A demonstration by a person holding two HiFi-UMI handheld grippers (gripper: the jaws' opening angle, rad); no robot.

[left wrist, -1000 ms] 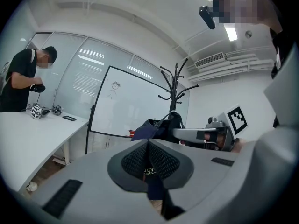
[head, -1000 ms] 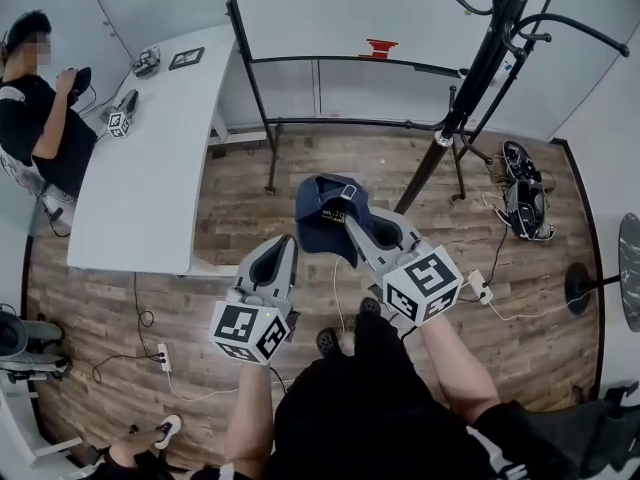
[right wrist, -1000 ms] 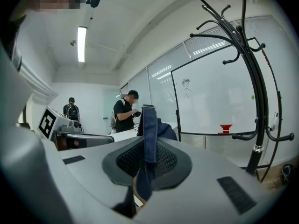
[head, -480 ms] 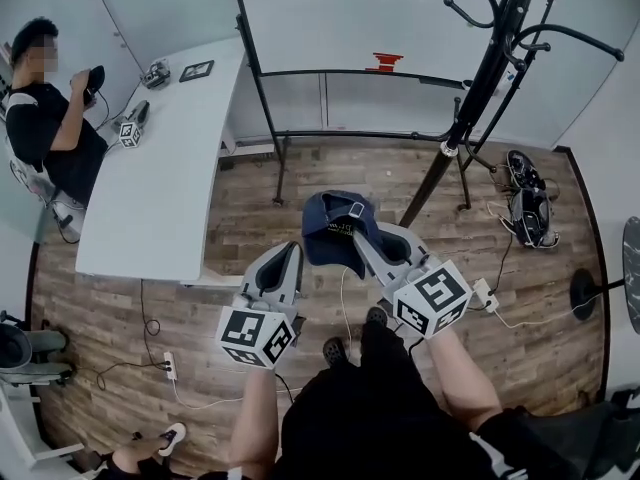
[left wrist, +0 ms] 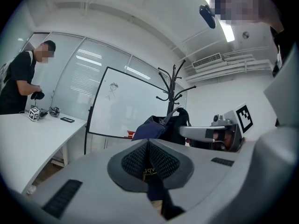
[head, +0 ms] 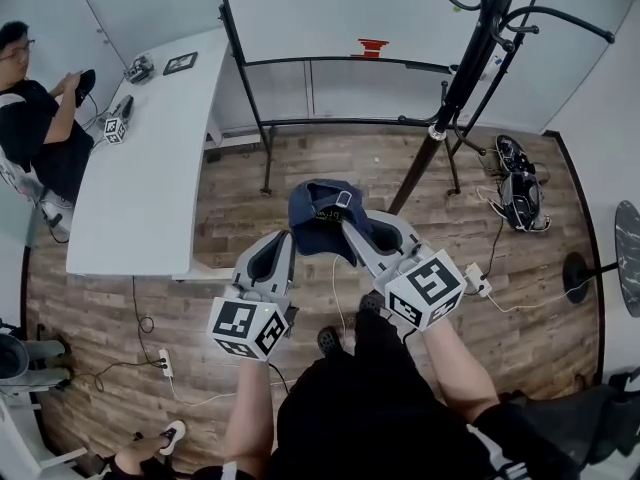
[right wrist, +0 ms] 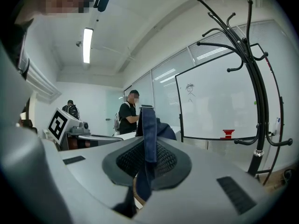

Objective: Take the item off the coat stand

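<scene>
A navy cap (head: 322, 213) hangs in front of me, off the black coat stand (head: 465, 63), which rises to the right of it with bare hooks. My right gripper (head: 350, 230) is shut on the cap's back strap (right wrist: 149, 125); the strap runs up between the pads and hangs below them. My left gripper (head: 286, 242) sits just left of the cap's lower edge, pads (left wrist: 161, 161) pressed together, with no clear hold on anything. From the left gripper view the cap (left wrist: 156, 126) and the right gripper (left wrist: 210, 133) show ahead, the stand (left wrist: 174, 92) behind them.
A rolling whiteboard (head: 330, 13) stands behind the cap. A white table (head: 150, 178) lies to the left, with a spare gripper (head: 118, 123) on it and a seated person (head: 35, 118) beside it. Bags (head: 520, 183) and cables lie on the wood floor near the stand's base.
The head view has swayed a little. The right gripper keeps the cap in about the same place in front of me, and the left gripper stays beside it.
</scene>
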